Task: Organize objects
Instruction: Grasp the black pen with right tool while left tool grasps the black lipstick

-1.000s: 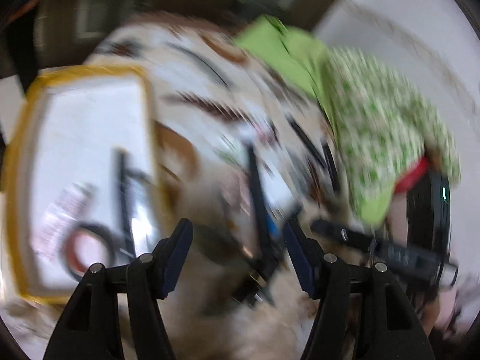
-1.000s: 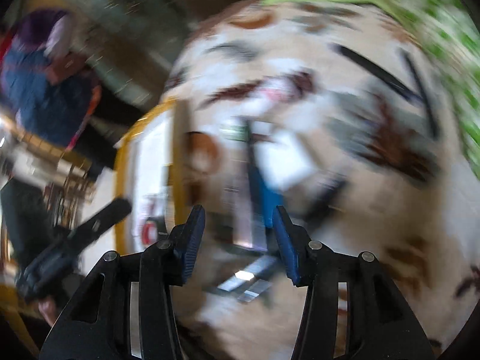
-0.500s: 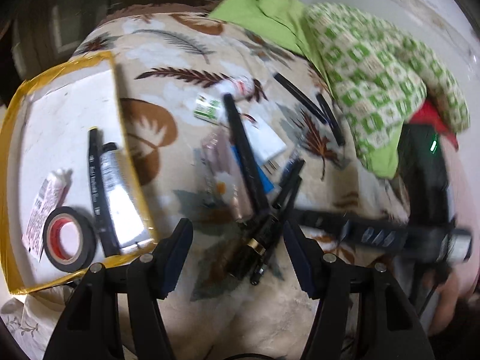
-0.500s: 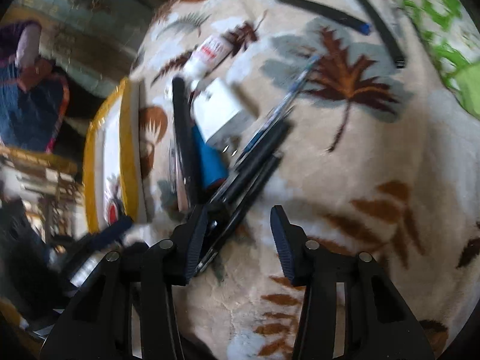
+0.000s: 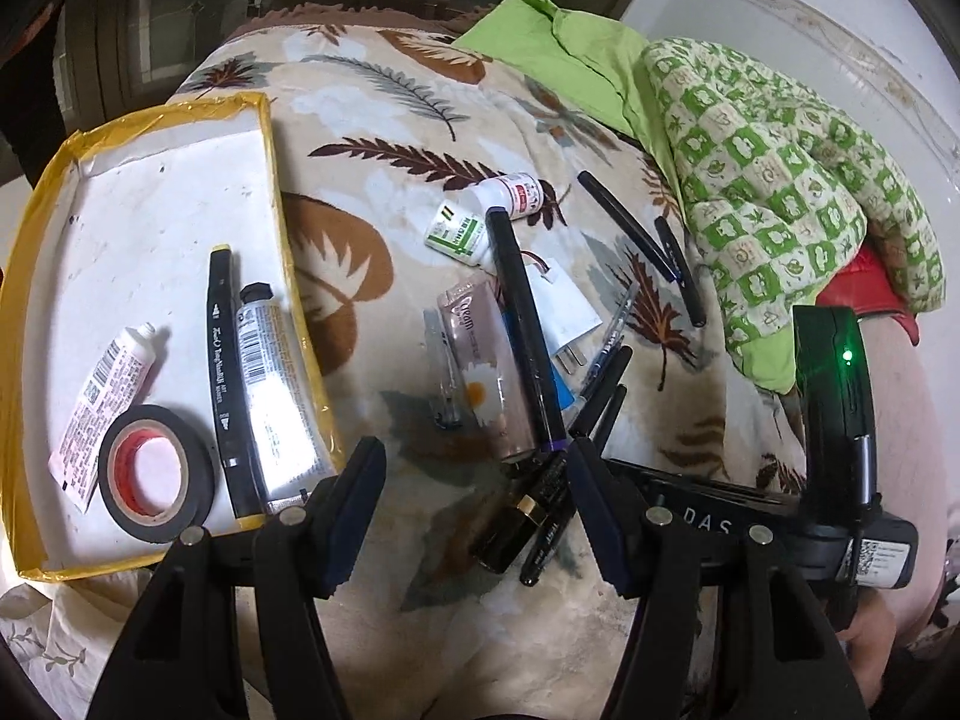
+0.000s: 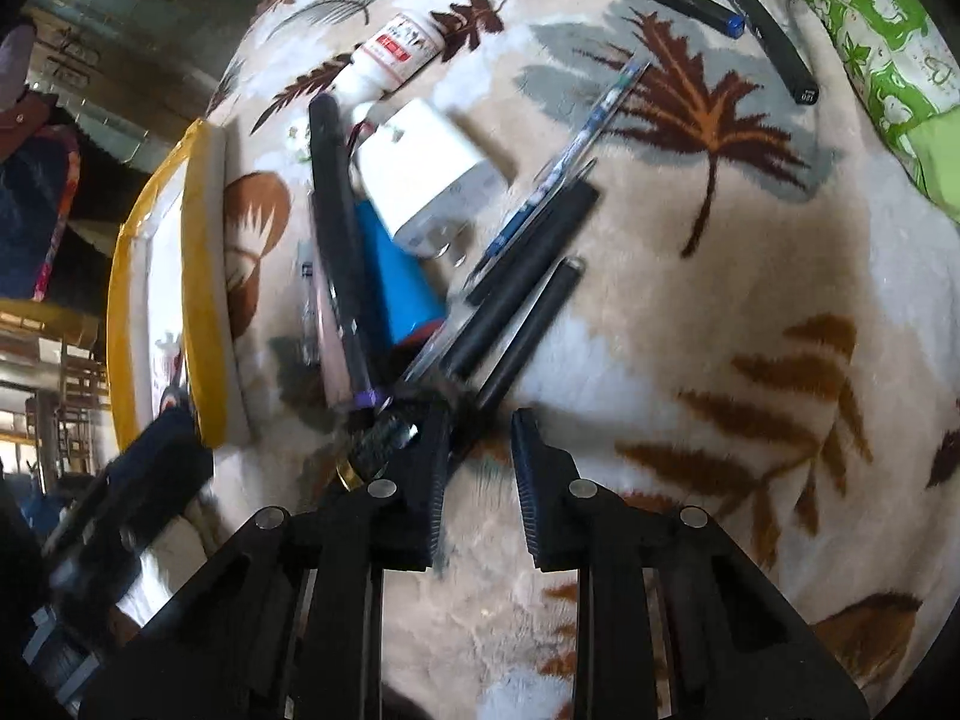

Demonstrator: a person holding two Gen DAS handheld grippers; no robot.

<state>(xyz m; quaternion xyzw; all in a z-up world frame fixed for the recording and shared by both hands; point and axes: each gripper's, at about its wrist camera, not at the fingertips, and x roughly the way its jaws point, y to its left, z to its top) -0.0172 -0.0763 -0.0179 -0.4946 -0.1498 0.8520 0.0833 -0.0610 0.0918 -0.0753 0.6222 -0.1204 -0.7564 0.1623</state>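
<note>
A pile of pens and tubes lies on the leaf-print blanket (image 6: 690, 312). My right gripper (image 6: 480, 450) hovers low over the pile, its jaws closing. The lower end of a thin black pen (image 6: 528, 324) reaches into the gap beside the left finger, and blanket still shows between the pads. A thicker black pen (image 6: 528, 264), a purple-banded marker (image 6: 339, 240) and a white charger (image 6: 429, 180) lie just beyond. My left gripper (image 5: 474, 492) stands open above a gold-banded black tube (image 5: 516, 516). The yellow-rimmed tray (image 5: 54, 192) holds a tape roll (image 5: 201, 480), a marker (image 5: 225, 360) and a silver tube (image 5: 270, 390).
A cream tube (image 5: 480, 360), two small white bottles (image 5: 516, 195) and two black pens (image 5: 636, 222) are scattered on the blanket. Green cloths (image 5: 780, 180) are heaped at the far right. The right gripper's body (image 5: 720, 522) sits close beside my left fingers.
The right gripper has dropped toward the pen pile and its jaws have narrowed a lot. The left gripper has stayed open in about the same place.
</note>
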